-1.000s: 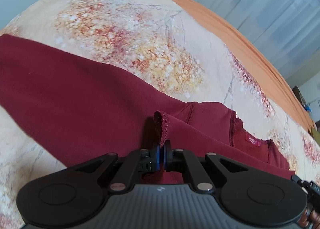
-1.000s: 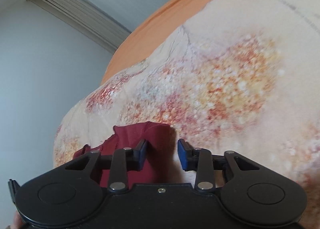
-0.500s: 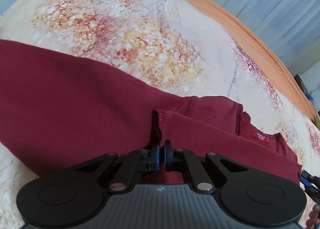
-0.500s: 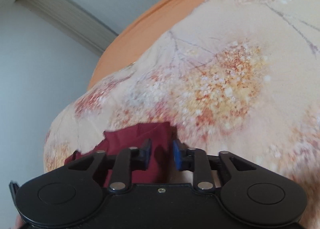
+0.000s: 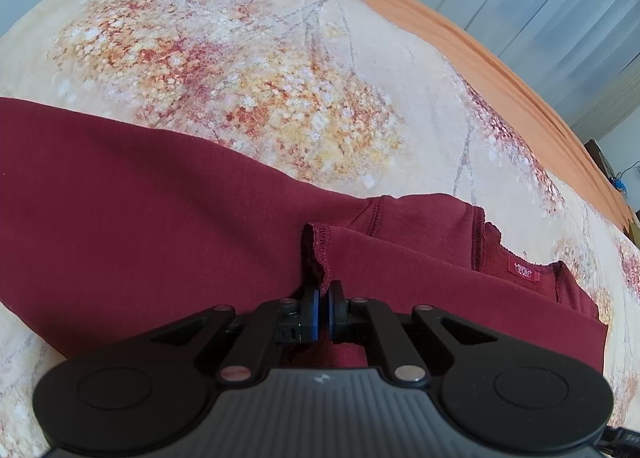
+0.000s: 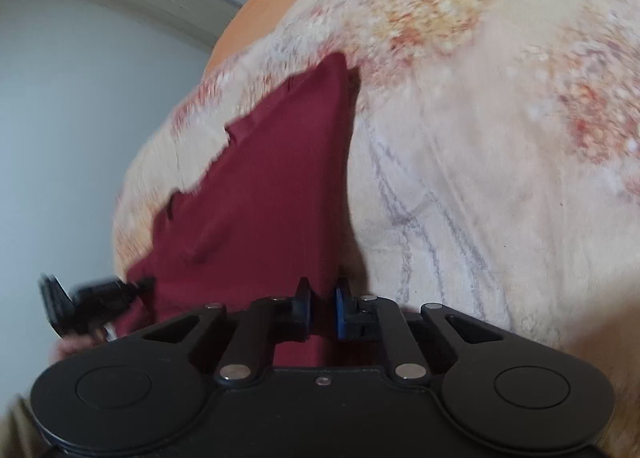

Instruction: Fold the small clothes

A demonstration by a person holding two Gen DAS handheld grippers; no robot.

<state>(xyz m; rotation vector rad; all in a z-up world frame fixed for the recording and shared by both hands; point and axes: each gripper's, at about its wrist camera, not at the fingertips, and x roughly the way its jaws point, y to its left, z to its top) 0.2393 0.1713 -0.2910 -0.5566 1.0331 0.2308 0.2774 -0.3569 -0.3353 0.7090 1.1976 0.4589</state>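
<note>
Closest to us in the left wrist view, our left gripper (image 5: 324, 308) has its blue-padded jaws pressed onto the scalloped hem of the dark red knit garment (image 5: 168, 218), which runs up between them at the lower middle of the frame. In the right wrist view, our right gripper (image 6: 322, 310) has its jaws nearly together with a strip of the same dark red cloth (image 6: 272, 186) between them; the view is blurred, so we judge it a pinch but a thin one.

The risk we see is that right-hand hold: the jaws sit right at the cloth's edge, and a quick pull could let it slip out and drop the fold crooked. On the left, only a hem is caught, so the layers beneath could drag and bunch.

Beyond the jaws, the garment spreads across the left and middle of the left view, its neckline with the small red woven label (image 5: 523, 271) at the right. It lies on the cream bedspread with orange and red floral print (image 5: 280, 70), whose plain orange border band (image 5: 480, 42) curves along the upper right
</note>
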